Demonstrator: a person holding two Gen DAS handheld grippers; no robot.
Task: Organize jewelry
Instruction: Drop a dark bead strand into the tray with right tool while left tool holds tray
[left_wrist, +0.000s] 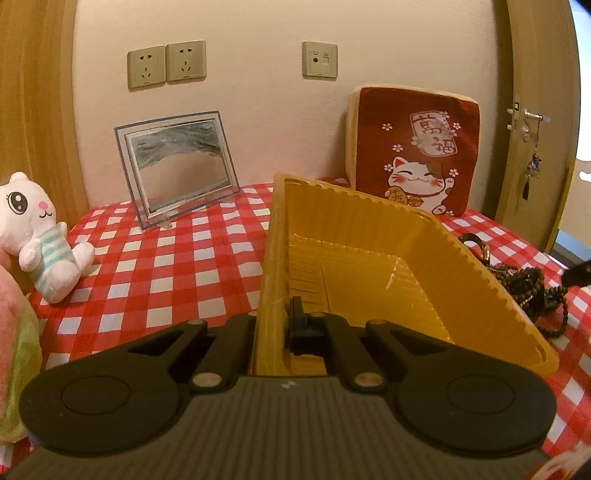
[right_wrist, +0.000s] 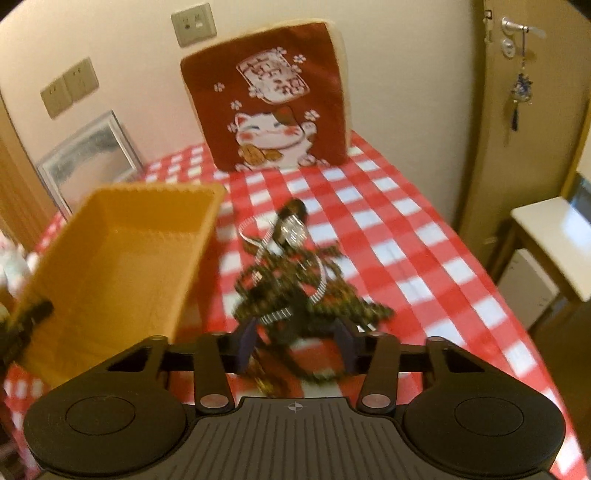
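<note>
Left wrist: my left gripper pinches the yellow tray wall, tray tilted over the checkered tablecloth; jewelry pile right of it. Right wrist: my right gripper spread wide at the blurred pile, holding nothing.

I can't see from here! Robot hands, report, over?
Left gripper shut on yellow tray wall, tray tilted. Right gripper open over jewelry pile. Nothing blocking.
</note>
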